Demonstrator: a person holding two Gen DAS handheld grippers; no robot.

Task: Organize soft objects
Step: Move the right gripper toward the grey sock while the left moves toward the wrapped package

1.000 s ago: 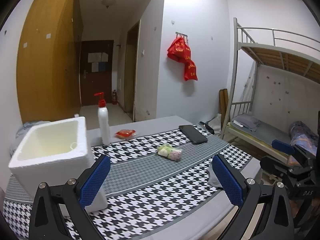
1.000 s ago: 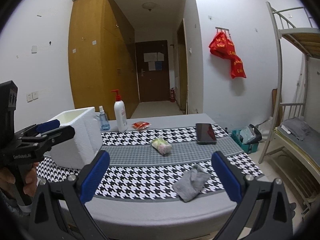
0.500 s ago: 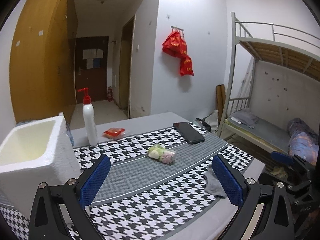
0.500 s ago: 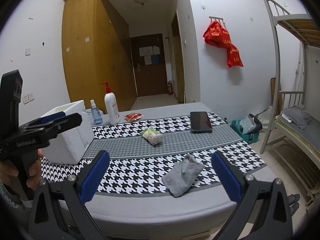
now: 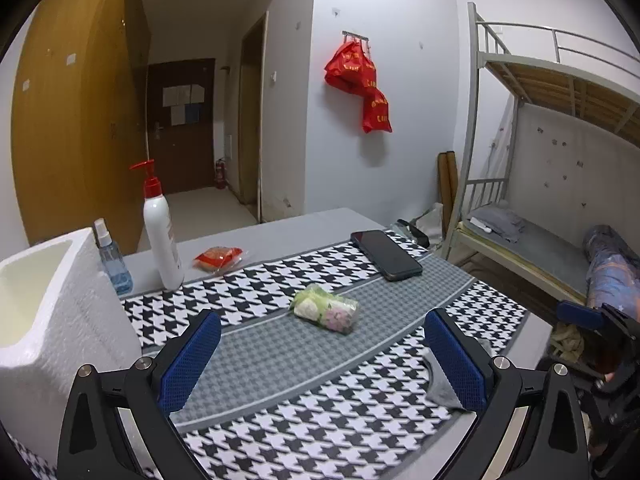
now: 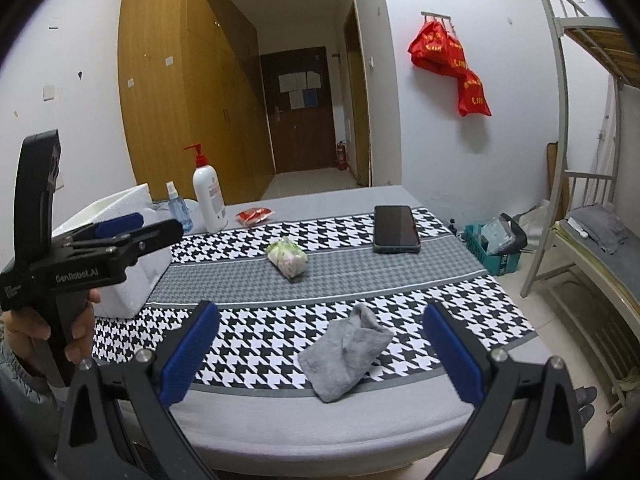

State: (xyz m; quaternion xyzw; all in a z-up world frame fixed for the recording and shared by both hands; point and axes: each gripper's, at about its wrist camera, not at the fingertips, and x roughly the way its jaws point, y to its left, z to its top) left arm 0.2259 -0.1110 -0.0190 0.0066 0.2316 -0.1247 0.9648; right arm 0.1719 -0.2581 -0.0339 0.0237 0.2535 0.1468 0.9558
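A grey sock lies crumpled on the houndstooth cloth near the table's front edge; in the left wrist view my right finger partly hides it. A clear bag of soft pastel pieces lies mid-table. A white foam box stands at the left. My left gripper is open and empty, above the table in front of the bag. My right gripper is open and empty, held before the sock.
A white pump bottle, a small blue spray bottle, a red packet and a black phone are on the table. A bunk bed stands to the right. A crate sits on the floor.
The left gripper has swung right and the foam box has slid toward the left edge of its view. The right gripper has moved closer to the sock. Both stay open.
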